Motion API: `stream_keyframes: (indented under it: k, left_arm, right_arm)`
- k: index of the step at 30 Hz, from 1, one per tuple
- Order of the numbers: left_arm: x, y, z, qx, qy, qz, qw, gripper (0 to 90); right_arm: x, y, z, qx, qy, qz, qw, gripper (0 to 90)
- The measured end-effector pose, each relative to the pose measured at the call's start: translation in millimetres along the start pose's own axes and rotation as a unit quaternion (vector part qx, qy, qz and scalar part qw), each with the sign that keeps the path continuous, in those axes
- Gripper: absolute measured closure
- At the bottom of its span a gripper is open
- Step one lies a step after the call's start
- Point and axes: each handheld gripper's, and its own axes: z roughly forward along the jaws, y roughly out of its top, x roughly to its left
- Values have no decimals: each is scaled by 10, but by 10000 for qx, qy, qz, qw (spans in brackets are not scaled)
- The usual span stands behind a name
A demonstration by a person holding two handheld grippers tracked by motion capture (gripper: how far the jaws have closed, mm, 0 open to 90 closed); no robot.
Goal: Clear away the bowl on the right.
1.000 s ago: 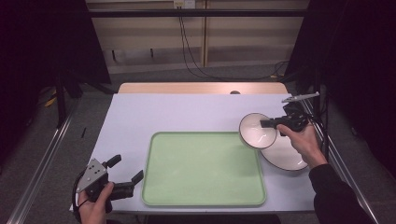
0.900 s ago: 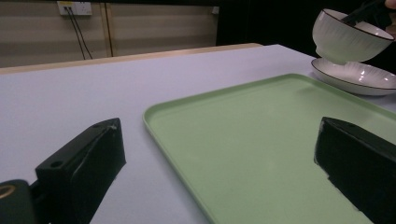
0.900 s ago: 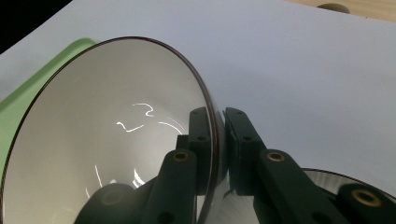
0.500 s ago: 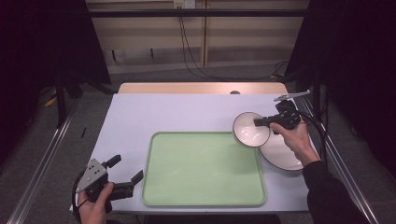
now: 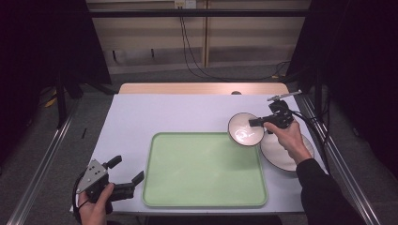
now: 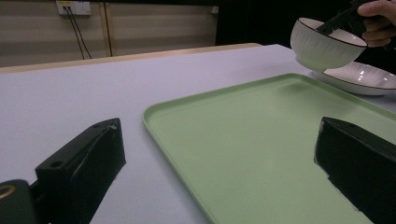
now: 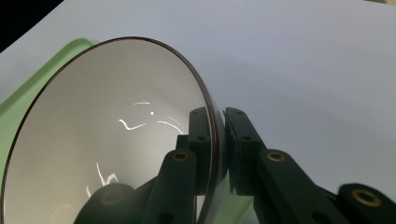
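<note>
A white bowl (image 5: 245, 130) with a dark rim hangs in the air above the far right corner of the green tray (image 5: 202, 171). My right gripper (image 5: 256, 123) is shut on its rim, one jaw inside the bowl (image 7: 107, 140) and one outside. From the left gripper view the bowl (image 6: 322, 44) floats clear of the tray (image 6: 261, 140). A white plate (image 5: 284, 152) lies on the table to the right of the tray, under the right hand. My left gripper (image 5: 126, 169) rests at the table's near left corner, open, nothing between its jaws, pointing at the tray.
The pale table top (image 5: 178, 115) has free room behind and left of the tray. A wooden strip (image 5: 202, 88) runs along the far edge. Metal rails (image 5: 347, 173) flank the table, and cables hang down the back wall.
The right gripper has carried the bowl leftward and slightly down, off the plate and over the tray's far right corner. The left gripper has stayed put.
</note>
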Motion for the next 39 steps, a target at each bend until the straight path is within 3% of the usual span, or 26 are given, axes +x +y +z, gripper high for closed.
stream_keyframes:
  k: [14,30,39]
  left_arm:
    - [0,0,0,-12,-4,-1,10000,18]
    - [0,-1,1,-4,-16,2,10000,18]
    - [0,-1,2,-1,-20,0,10000,18]
  right_arm:
    - [-50,3,160,284,-186,112,9994,820]
    - [-115,-27,361,475,-206,219,9984,819]
    - [-126,-41,389,608,-254,264,9975,819]
